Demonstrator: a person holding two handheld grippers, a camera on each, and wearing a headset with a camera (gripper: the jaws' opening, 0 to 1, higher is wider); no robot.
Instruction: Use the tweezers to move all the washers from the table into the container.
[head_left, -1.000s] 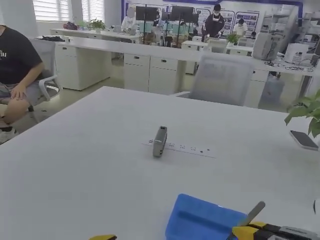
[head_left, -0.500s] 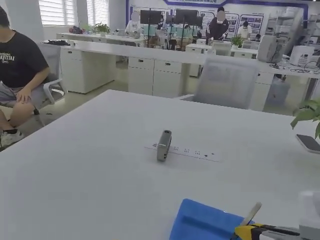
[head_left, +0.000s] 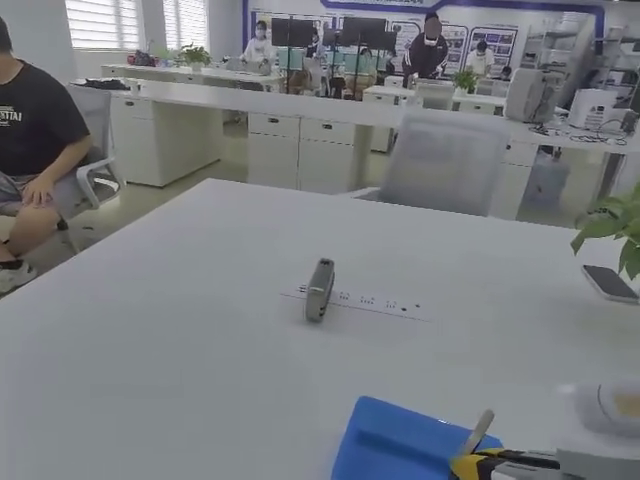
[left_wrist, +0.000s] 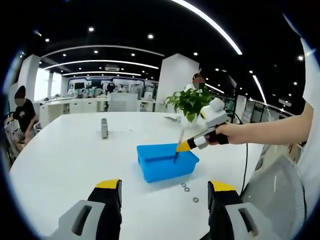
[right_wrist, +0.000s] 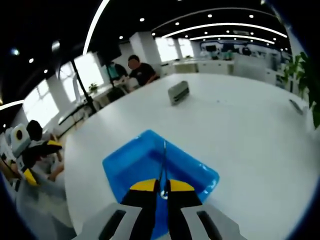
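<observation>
blue container (left_wrist: 165, 164), tweezers (left_wrist: 176, 155) above it, washers (left_wrist: 187, 189) just beside

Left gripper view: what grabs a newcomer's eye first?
The bright blue container on the white table, mid-frame, with the right gripper shut on tweezers whose tips dip toward it. Next, small washers on the table just in front of the container, seen between the left gripper's open fingers.

Head view looks across the table (head_left: 150, 350); all three views share the container (head_left: 392, 442).
</observation>
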